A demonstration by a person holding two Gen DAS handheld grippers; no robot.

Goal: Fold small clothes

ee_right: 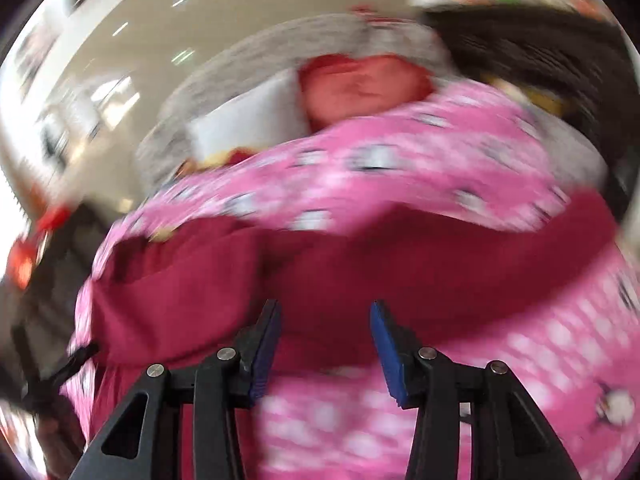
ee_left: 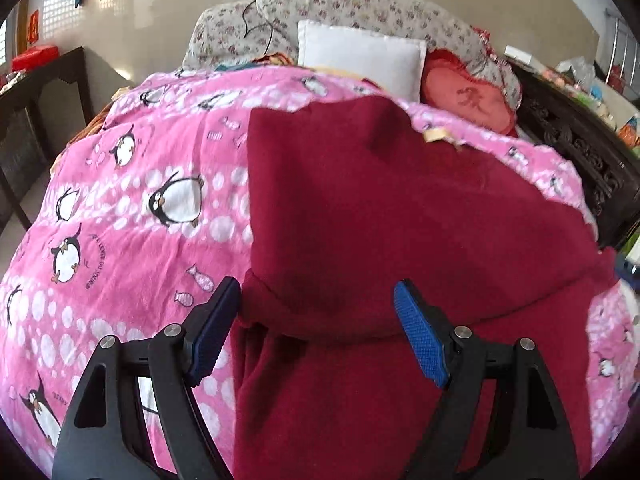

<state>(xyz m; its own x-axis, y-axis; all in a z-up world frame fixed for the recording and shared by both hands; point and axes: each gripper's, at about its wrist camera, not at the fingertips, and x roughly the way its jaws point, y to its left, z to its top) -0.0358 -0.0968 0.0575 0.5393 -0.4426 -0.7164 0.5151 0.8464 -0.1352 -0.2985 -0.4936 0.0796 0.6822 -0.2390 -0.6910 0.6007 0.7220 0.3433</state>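
Note:
A dark red fleece garment [ee_left: 380, 216] lies on the pink penguin-print blanket [ee_left: 132, 208], with one layer folded over another near its lower part. My left gripper [ee_left: 316, 304] is open just above the folded edge, its blue pads [ee_left: 418, 332] on either side of the cloth and holding nothing. The right wrist view is blurred by motion. There the red garment [ee_right: 360, 264] stretches across the blanket [ee_right: 400, 168], and my right gripper [ee_right: 324, 328] is open over the garment's near edge, empty.
A white pillow [ee_left: 360, 56], a red heart cushion [ee_left: 468, 100] and a floral quilt [ee_left: 340, 4] lie at the head of the bed. A dark carved wooden frame [ee_left: 580, 148] runs along the right. A dark table [ee_left: 36, 92] stands at left.

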